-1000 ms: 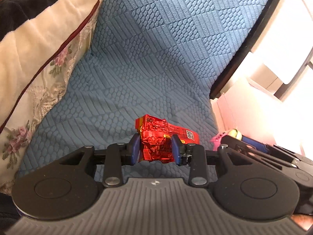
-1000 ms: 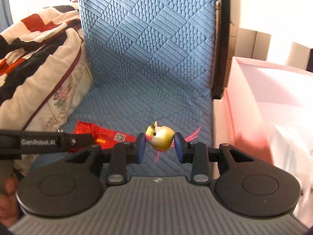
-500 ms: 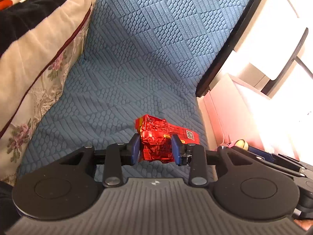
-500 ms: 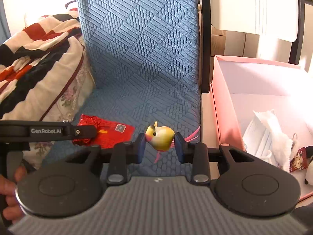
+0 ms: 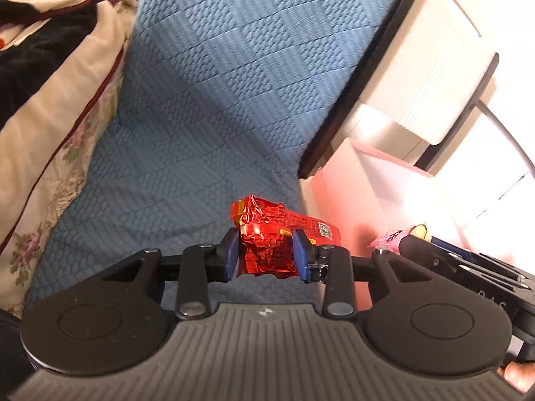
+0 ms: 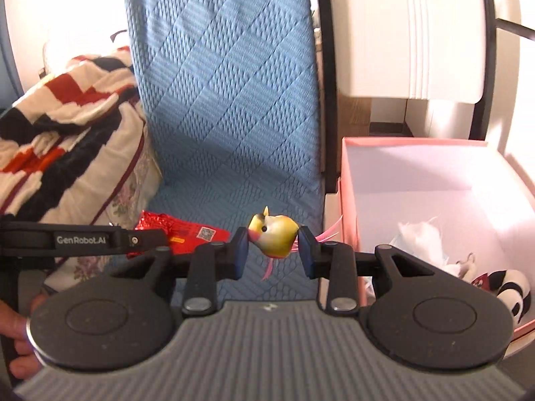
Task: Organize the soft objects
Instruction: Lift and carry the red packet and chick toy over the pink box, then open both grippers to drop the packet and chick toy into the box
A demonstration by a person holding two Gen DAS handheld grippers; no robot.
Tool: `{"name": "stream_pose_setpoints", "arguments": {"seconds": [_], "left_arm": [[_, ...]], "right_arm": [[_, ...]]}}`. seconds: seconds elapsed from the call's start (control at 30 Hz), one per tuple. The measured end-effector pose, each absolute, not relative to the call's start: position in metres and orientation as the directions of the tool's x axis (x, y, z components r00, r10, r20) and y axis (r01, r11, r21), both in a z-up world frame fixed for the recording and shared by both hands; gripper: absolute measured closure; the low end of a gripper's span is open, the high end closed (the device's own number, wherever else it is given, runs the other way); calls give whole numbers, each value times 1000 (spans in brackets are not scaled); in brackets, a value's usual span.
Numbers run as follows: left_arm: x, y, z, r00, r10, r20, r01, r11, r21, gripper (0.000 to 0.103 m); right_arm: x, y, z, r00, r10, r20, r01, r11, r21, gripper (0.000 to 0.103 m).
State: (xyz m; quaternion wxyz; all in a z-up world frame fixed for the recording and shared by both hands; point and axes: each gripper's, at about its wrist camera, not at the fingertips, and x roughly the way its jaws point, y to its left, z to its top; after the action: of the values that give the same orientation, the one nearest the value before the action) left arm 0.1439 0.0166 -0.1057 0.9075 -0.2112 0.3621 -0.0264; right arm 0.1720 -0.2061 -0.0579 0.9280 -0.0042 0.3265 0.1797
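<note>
Swung rightward since a second ago, bringing more of the pink box point(image 6: 347, 180) into the right wrist view, with its inside now visible; held things unchanged between the fingers of both grippers.

Far left: heaped blanket point(image 6: 57, 133), fuzzy, striped white, red and black, over a pale floral quilt point(image 5: 43, 180) with a dark red piping line; both soft and rumpled.

Centre: blue mattress cover point(image 5: 207, 107), quilted in squares of alternating ribbed and pebbled texture, running from near to far.

Left gripper point(image 5: 266, 253) closed narrow on a red foil packet point(image 5: 267, 250), crinkled and shiny at the gripped end, flatter and printed further along; long axis running from the fingers away to the far right, the end with the QR code pointing toward the box; blue pads point(image 5: 231, 254) pressing its sides; packet held above the cover, near the right edge of the mattress.

Right gripper point(image 6: 273, 252) closed narrow on a small yellow bird toy point(image 6: 275, 236), rounded and smooth, with a dark eye, a pinkish cheek and a little crest on top; face turned left, thin pink feathers trailing right and down past the finger; toy held over the cover's right edge, just left of the box.

Right: pink box, rigid, straight-walled, pale inside, beside the mattress; white fluffy item point(image 6: 421, 234) and a black-and-white plush point(image 6: 515, 292) lying at its near end.
</note>
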Motion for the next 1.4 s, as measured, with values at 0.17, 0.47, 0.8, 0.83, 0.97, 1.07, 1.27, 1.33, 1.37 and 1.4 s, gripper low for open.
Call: {"name": "stream_pose_setpoints", "arguments": {"seconds": [0.17,0.47,0.8,0.83,0.97,1.07,1.27,1.33,1.37,1.4], "left_arm": [[148,-4,-85,759,-226,-611,-59,910,-410,64],[167,-51,-50,785,-230,-575,-11,923,-384,63],[185,-100,-17,795,-256,-551,22,919,-394,63],[187,-107,-15,796,-259,-547,28,919,-394,63],[196,-132,-10,797,-267,-542,42,920,-390,63],[203,-148,-15,785,-276,-554,51,921,-387,63],[215,-189,-35,745,-295,-598,86,932,-352,63],[217,-205,-43,732,-294,-614,104,940,-326,63],[218,-214,-47,722,-299,-624,115,941,-317,63],[218,-222,-52,712,-303,-633,125,942,-311,63]], "right_arm": [[175,-225,-38,744,329,-582,-328,938,110,68],[190,-263,0,791,330,-515,-325,940,105,68],[198,-312,32,809,328,-488,-317,942,108,68],[198,-318,34,811,326,-487,-314,943,108,68],[201,-339,36,817,311,-485,-298,949,106,68],[205,-357,32,818,291,-496,-278,955,103,68],[216,-392,8,803,241,-546,-217,970,111,68],[218,-404,-3,793,231,-564,-203,973,114,68],[218,-408,-9,788,226,-572,-197,974,113,68],[219,-412,-14,784,221,-580,-191,975,113,68]]}}
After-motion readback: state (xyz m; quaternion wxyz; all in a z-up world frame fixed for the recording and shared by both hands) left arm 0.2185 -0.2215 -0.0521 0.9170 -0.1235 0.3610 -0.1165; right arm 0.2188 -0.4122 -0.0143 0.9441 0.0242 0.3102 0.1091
